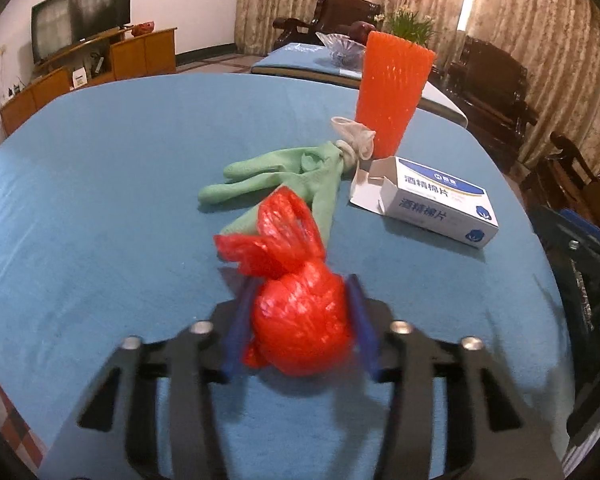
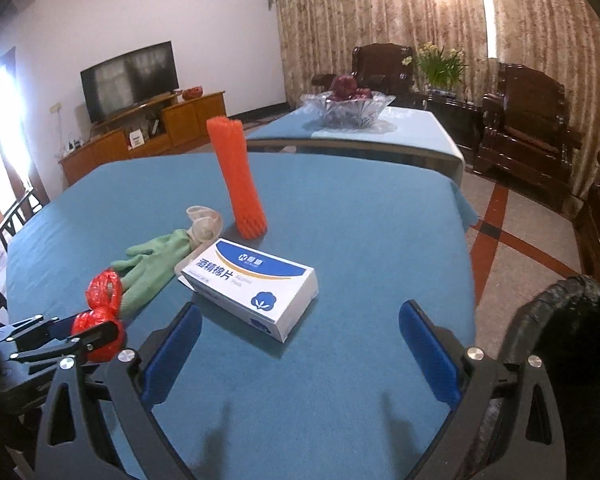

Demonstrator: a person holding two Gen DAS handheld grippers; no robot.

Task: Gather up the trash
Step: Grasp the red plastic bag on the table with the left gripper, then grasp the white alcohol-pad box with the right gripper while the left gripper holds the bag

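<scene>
My left gripper (image 1: 300, 320) is shut on a knotted red plastic bag (image 1: 296, 320), its blue pads pressing both sides; the bag also shows in the right wrist view (image 2: 100, 320). Beyond it lie a green glove (image 1: 284, 176) with a pale cuff, a white and blue box (image 1: 440, 200) with an open flap, and an upright orange foam net sleeve (image 1: 388, 92). My right gripper (image 2: 300, 344) is open and empty above the blue tablecloth, just short of the box (image 2: 252, 280). The glove (image 2: 152, 264) and sleeve (image 2: 240, 176) lie further off.
The round table (image 2: 340, 208) has a blue cloth. A black woven bin (image 2: 572, 320) stands at the table's right edge. Behind are a second table with a glass fruit bowl (image 2: 348, 108), dark wooden armchairs, a TV on a wooden cabinet and curtains.
</scene>
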